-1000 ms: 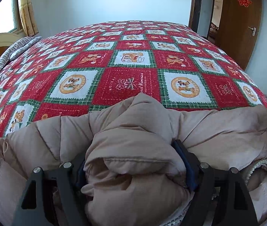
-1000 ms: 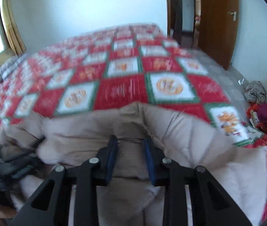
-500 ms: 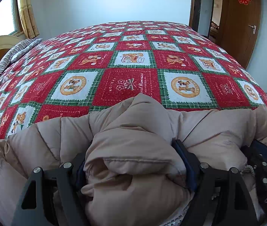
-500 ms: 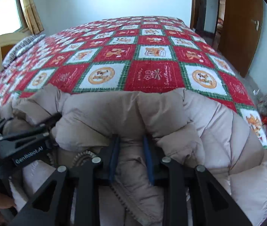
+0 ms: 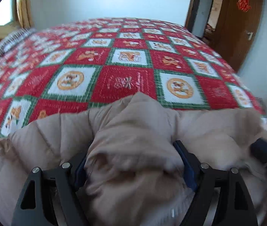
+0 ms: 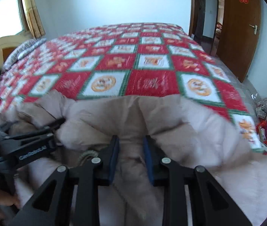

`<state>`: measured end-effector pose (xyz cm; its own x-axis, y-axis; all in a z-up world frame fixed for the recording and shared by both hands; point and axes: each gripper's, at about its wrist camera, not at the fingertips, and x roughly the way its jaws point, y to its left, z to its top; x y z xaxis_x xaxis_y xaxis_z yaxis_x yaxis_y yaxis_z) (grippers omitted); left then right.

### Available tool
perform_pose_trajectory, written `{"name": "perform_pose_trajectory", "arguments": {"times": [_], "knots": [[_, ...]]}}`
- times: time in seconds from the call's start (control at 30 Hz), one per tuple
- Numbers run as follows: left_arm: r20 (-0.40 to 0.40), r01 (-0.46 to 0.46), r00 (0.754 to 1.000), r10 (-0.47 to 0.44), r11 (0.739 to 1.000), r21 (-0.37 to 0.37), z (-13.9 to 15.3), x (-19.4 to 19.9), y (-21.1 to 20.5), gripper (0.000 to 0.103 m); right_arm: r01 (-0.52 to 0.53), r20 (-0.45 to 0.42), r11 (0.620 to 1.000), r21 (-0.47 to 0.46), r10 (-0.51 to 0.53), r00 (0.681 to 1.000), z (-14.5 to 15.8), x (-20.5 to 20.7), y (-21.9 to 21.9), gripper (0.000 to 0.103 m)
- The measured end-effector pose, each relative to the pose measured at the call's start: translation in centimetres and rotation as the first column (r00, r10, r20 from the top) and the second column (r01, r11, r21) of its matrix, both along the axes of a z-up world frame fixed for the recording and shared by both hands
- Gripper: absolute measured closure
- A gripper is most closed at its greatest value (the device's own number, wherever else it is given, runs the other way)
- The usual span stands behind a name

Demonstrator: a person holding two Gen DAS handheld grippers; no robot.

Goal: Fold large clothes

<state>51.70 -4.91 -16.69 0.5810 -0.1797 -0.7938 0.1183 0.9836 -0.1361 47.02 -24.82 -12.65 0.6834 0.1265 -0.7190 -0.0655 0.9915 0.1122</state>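
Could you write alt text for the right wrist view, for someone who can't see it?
The right tongs pinch a fold of a puffy beige down jacket lying on a bed with a red, white and green patchwork quilt. The left tongs grip the jacket alongside.

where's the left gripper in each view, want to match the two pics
Left wrist view: left gripper bottom centre, clamped on a thick bunch of the beige coat.
Right wrist view: it enters at the left edge, gripping the coat.
Shared landmark: the wooden door, upper right.

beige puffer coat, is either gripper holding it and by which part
Both. The left gripper clamps a thick bunched fold of the coat; the right gripper pinches a thinner fold.
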Motion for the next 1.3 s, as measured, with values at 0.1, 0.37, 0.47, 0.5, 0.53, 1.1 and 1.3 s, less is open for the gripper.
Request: {"name": "perform_pose_trajectory", "arguments": {"times": [0.1, 0.37, 0.47, 0.5, 0.53, 1.1, 1.3], "knots": [[0.022, 0.001, 1.0, 0.001, 0.993, -0.115, 2.5, -3.4, 2.8, 0.022, 0.007, 0.125, 0.997, 0.072, -0.016, 0.992, 5.1, -6.2, -2.0, 0.051], [0.167, 0.163, 0.979, -0.12, 0.948, -0.274, 8.3, -19.1, 12.0, 0.022, 0.049, 0.214, 0.998, 0.048, -0.058, 0.975, 11.1, -25.9, -7.1, 0.046], [0.228, 0.237, 0.957, -0.18, 0.938, -0.254, 9.0, -25.2, 15.1, 0.022, 0.082, 0.224, 0.997, 0.002, -0.08, 0.971, 12.2, -34.1, -8.4, 0.045], [0.239, 0.249, 0.953, -0.189, 0.934, -0.255, 9.0, -26.6, 16.0, 0.022, 0.088, 0.22, 0.996, -0.009, -0.084, 0.972, 12.3, -36.5, -8.7, 0.043], [0.244, 0.26, 0.949, -0.198, 0.93, -0.259, 8.9, -28.2, 17.0, 0.022, 0.094, 0.216, 0.995, -0.013, -0.089, 0.972, 12.3, -38.3, -8.9, 0.04], [0.195, 0.193, 0.97, -0.146, 0.949, -0.25, 5.2, -42.7, 24.3, 0.022, 0.131, 0.184, 0.985, 0.112, -0.15, 0.971, 10.5, -50.9, -10.3, 0.041], [0.284, 0.196, 0.953, -0.103, 0.926, -0.322, 7.2, -43.5, 25.8, 0.022, 0.285, 0.455, 0.957, -0.057, -0.229, 0.86, 19.8, -58.7, -9.2, 0.047]]}}
